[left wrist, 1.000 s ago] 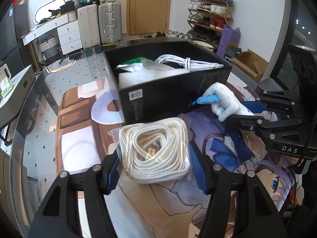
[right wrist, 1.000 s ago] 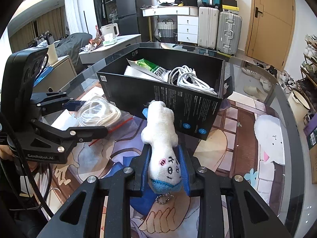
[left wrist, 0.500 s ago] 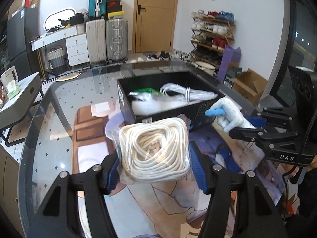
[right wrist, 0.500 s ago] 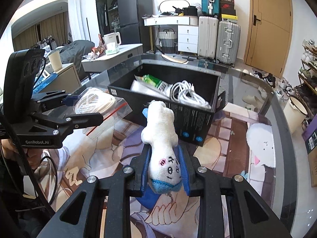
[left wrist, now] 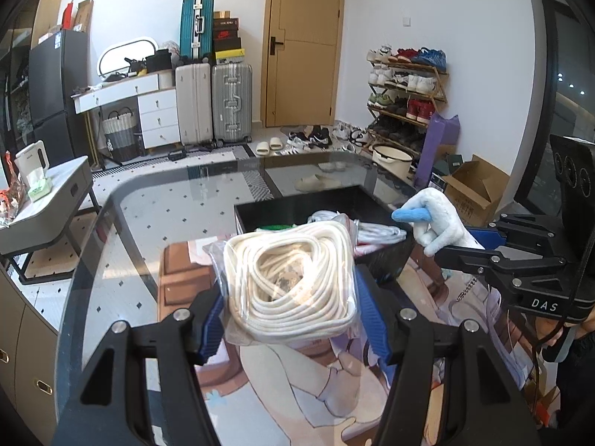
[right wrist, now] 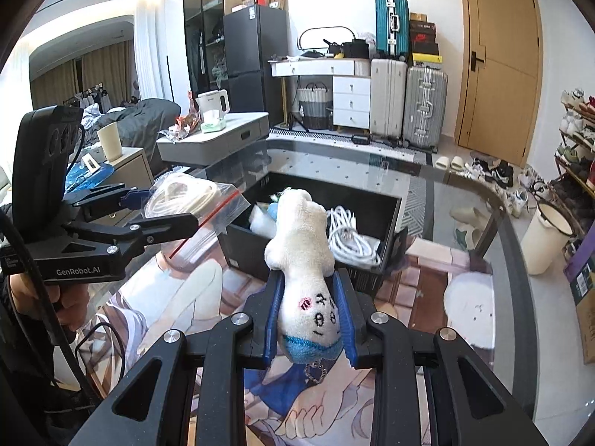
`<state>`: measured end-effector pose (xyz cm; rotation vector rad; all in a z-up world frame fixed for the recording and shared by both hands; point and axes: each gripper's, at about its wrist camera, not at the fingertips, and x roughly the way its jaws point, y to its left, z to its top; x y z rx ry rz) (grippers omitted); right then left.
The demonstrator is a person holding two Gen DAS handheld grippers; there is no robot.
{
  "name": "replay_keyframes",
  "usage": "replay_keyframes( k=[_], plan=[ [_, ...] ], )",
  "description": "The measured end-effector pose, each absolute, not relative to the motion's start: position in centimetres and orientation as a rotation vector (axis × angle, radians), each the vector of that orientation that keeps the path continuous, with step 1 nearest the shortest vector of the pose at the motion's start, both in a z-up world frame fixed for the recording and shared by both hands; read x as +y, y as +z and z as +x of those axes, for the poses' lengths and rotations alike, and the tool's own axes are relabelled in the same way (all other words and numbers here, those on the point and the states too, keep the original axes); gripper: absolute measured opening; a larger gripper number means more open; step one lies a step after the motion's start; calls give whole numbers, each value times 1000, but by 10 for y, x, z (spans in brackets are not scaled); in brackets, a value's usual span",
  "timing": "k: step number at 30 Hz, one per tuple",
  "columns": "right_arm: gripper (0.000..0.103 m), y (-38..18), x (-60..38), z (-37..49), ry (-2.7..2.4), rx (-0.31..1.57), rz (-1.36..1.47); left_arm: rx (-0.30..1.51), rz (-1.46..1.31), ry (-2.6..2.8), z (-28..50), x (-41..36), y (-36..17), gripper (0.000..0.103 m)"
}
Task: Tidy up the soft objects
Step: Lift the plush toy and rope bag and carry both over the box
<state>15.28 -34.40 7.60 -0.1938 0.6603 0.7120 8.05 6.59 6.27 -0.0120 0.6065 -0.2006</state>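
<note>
Left gripper (left wrist: pixel 292 312), lower centre of the left wrist view: blue pads clamped on a bagged rope coil (left wrist: pixel 292 278), held above the glass table (left wrist: pixel 141 223). Right gripper (right wrist: pixel 310 308), lower centre of the right wrist view: pads clenched on a white plush toy (right wrist: pixel 305 245), head toward the camera. Beyond both, mid-frame, an open black box (right wrist: pixel 386 204) holds a white cable (right wrist: pixel 347 238).

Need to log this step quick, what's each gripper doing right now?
Left gripper: shut on the clear zip bag of coiled white rope.
Right gripper: shut on the white plush toy with blue trim.
</note>
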Motion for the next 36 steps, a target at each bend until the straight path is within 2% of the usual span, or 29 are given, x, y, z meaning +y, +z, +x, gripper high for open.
replay_keyframes(
  k=[16,36],
  plan=[
    [27,95,-344,173,703,618,-186,568,14,-188,101,56,80,62],
    [27,86,-331,223,691,649,-185,597,16,-189,151,47,68,62]
  ],
)
